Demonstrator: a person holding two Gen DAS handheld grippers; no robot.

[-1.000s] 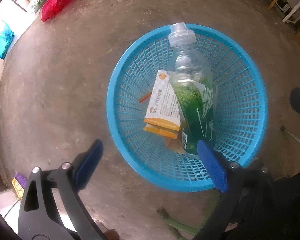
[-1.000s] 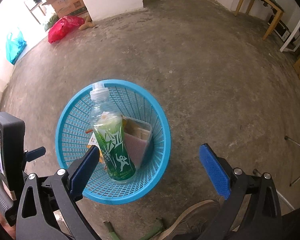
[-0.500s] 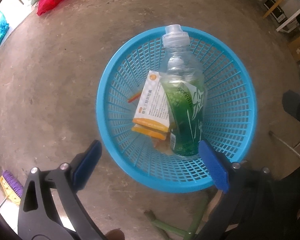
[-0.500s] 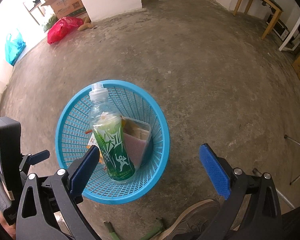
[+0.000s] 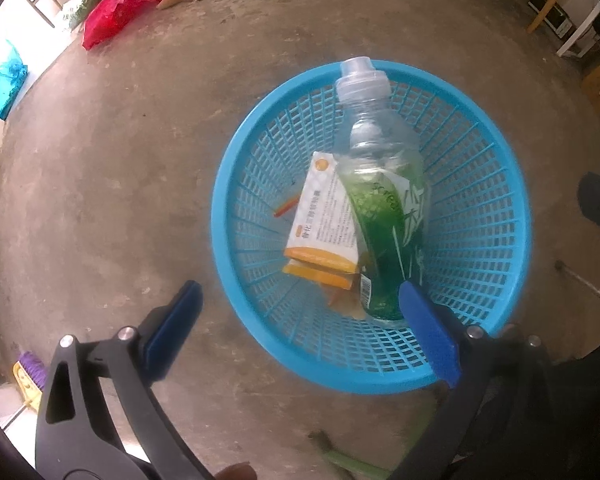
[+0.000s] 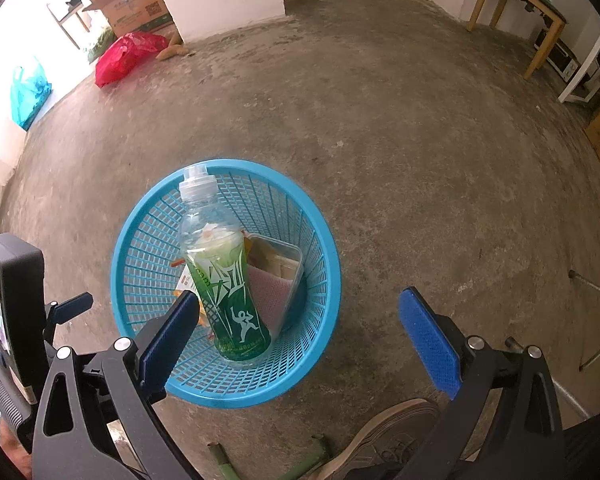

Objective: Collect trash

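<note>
Two grippers, left (image 5: 300,320) and right (image 6: 300,330), are hovering over the basket (image 6: 140,248).
I'm keeping both sets of fingers spread, gripping nothing; bottle (image 6: 224,280) is standing inside.

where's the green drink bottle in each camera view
Left wrist: the bottle leans in the middle of the blue basket, right of centre, cap toward the top.
Right wrist: the bottle stands left of centre, low in the picture, inside the same basket.
Shared landmark: the red bag at upper left.
</note>
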